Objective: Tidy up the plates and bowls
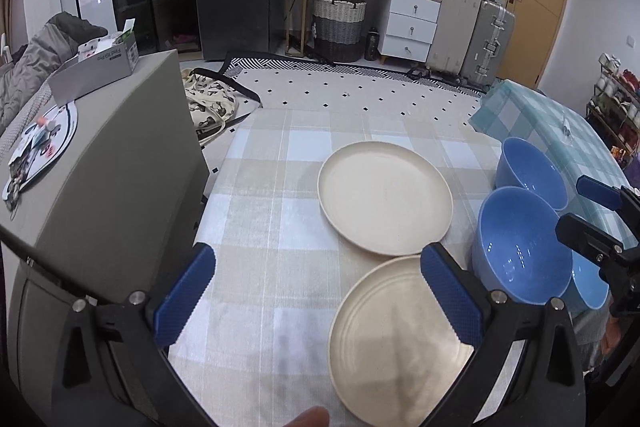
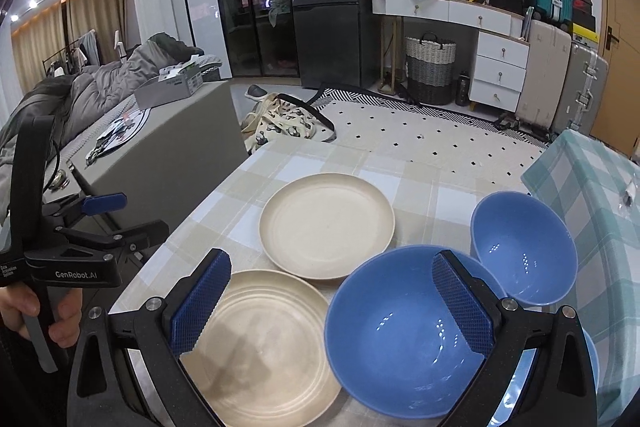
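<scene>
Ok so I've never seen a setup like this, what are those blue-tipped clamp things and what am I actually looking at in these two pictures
These are two hand-held grippers, not a robot arm. A person squeezes one in each hand, and each carries a wide-angle camera looking forward along its two blue-padded fingers. One picture comes from the left gripper, the other from the right gripper; the right view also shows the person's hand holding the left tool. On the checked tablecloth lie two cream plates, a far plate and a near plate. Beside them stand blue bowls: a big bowl, a smaller bowl behind it, and a third bowl mostly hidden. Both grippers are open and hold nothing.
</scene>
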Demonstrator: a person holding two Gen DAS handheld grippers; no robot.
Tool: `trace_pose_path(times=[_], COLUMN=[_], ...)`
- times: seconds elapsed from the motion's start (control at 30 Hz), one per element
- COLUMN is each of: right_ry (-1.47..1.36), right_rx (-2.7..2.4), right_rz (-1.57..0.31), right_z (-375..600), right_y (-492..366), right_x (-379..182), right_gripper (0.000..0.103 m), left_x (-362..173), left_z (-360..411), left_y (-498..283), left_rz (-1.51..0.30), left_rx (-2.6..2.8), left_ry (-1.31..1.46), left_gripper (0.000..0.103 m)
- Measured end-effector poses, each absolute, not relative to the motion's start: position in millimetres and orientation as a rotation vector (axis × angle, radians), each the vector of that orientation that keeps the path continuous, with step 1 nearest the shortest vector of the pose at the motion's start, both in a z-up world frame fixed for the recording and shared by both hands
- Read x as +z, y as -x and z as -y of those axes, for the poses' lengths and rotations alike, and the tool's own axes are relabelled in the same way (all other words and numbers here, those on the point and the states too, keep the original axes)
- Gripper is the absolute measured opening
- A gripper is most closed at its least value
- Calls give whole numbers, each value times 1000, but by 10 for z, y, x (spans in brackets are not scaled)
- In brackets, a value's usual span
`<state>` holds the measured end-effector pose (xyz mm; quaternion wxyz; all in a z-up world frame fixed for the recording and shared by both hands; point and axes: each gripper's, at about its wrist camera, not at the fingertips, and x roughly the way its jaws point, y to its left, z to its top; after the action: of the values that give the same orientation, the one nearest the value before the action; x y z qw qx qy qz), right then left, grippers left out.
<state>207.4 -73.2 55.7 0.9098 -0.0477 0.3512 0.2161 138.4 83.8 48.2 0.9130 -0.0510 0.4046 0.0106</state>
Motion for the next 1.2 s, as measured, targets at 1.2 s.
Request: trace_pose_path(times=[1.2], right_ry=[125], right_rx=[385], right_rz=[-944], right_z=[669], right_y=[-3529], right_x=[250], right_gripper=[102], left_x=[-56], left_z=[-829], left_y=[-2584], left_rz=[-976], left_rx=[61], left_ry=[121], left_gripper=[103])
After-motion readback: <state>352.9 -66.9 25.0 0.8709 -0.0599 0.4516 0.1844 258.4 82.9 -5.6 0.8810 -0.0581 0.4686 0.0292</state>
